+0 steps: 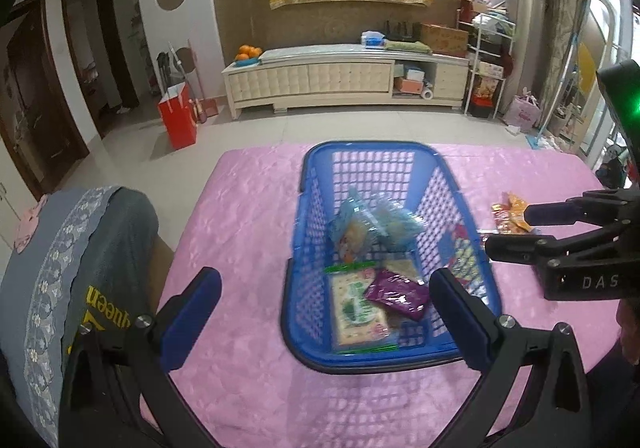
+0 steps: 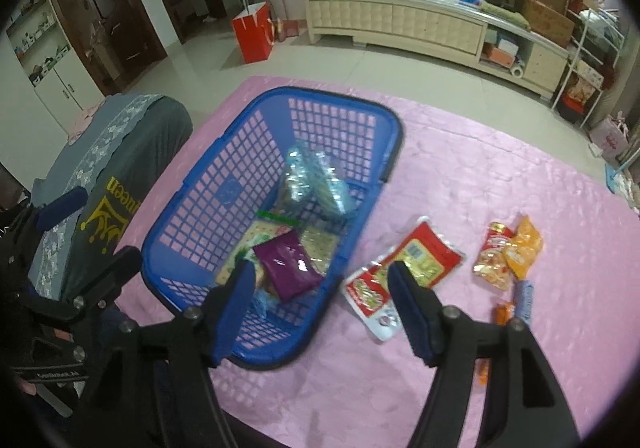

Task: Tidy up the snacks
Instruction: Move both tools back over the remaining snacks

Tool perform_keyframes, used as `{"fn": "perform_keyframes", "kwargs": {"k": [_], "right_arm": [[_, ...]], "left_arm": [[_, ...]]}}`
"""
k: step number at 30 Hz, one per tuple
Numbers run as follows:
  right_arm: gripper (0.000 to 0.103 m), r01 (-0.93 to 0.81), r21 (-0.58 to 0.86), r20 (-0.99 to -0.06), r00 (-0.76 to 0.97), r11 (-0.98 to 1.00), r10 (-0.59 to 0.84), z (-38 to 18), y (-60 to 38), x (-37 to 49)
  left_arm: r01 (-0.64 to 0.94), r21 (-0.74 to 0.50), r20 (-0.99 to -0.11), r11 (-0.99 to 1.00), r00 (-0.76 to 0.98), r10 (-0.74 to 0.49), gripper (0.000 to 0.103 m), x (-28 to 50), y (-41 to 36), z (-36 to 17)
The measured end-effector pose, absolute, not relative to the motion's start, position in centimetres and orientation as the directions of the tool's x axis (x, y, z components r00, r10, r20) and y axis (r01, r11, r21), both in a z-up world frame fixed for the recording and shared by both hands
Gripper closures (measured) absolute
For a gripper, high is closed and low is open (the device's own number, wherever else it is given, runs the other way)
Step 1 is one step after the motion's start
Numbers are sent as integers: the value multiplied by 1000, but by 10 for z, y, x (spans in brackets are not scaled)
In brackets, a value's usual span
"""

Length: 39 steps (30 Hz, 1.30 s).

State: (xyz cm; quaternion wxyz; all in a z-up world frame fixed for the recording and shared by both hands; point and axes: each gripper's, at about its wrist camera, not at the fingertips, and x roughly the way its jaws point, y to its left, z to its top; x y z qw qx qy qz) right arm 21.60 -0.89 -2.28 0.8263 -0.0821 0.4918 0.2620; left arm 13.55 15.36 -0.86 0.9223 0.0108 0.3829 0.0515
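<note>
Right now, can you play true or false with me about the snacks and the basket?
1. The basket is blue. True.
2. The purple packet lies on the pink cloth. False: it lies inside the basket.
3. Some snacks still sit outside the basket. True: the red packets and the orange packets lie on the cloth.
4. The right gripper is squeezing a packet. False: its jaws are apart and nothing is between them.
5. The left gripper is holding a snack. False: it is open and empty.
</note>
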Motion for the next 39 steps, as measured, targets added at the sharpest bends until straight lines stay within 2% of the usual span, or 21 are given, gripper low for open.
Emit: {"fn": "perform_keyframes", "kwargs": {"k": [16,39], "right_arm": [[30,-360,100,-832,482,928,276,-8,-131,219],[30,-219,110,-886,420,970,195,-80,-245,254]], "left_arm": [[82,107,-687,991,726,14,0,158,47,3],[245,171,-780,954,625,-21,0,216,-77,-53]]}}
